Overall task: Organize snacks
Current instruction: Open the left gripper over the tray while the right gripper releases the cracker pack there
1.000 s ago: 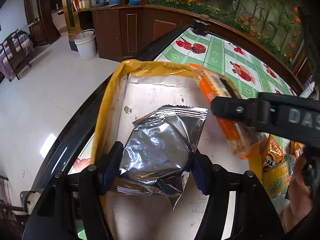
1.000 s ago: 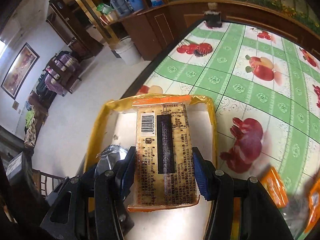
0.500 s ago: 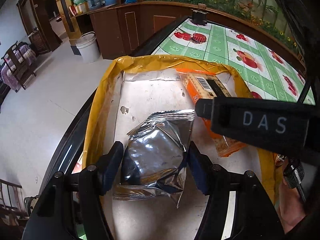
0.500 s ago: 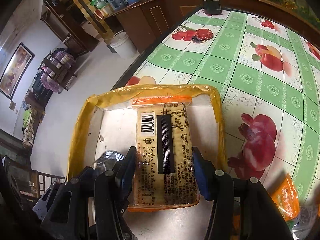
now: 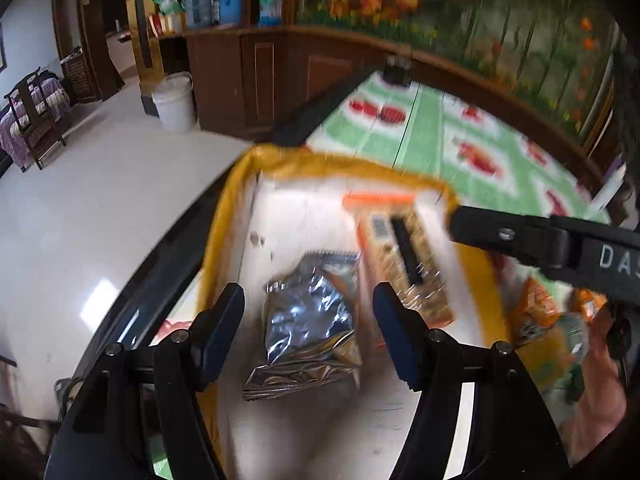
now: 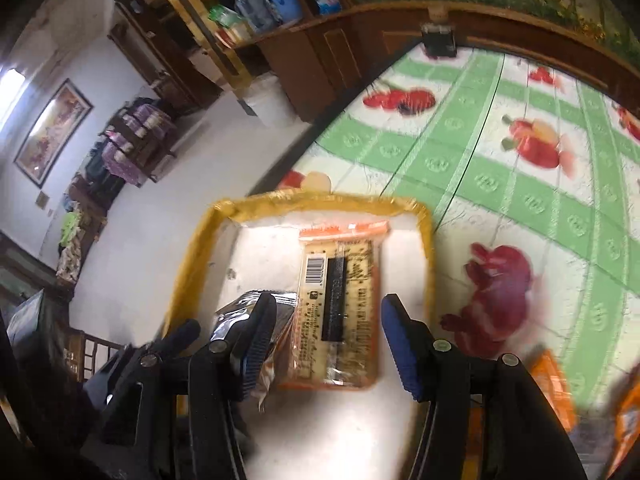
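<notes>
Snacks are seen in two groups: two packets lie inside a yellow-rimmed box [image 5: 224, 216] with a white floor, and more lie outside it on the tablecloth [image 6: 500, 168]. The two in the box are a silver foil packet [image 5: 308, 320] and a flat orange-edged cracker packet [image 6: 340, 304], side by side and touching or nearly so, with the foil packet on the left. The cracker packet is laid lengthwise, barcode side up, its far end near the box's far wall.

The left gripper [image 5: 308, 320] is held above the foil packet with its jaws parted, having just opened a little further; the blue pads stand clear of the packet on both sides. The right gripper [image 6: 328, 332] is held above the cracker packet, its jaws likewise parted and not pressing on it; its left finger overlaps the foil packet's edge in the right wrist view.

Outside the box, at its right, at least two orange packets [image 5: 532, 316] are seen through motion blur; an exact count cannot be given. A hand [image 5: 600, 364] is seen at the right edge of the left wrist view. One white bucket [image 5: 174, 100] stands on the floor beyond the table.
</notes>
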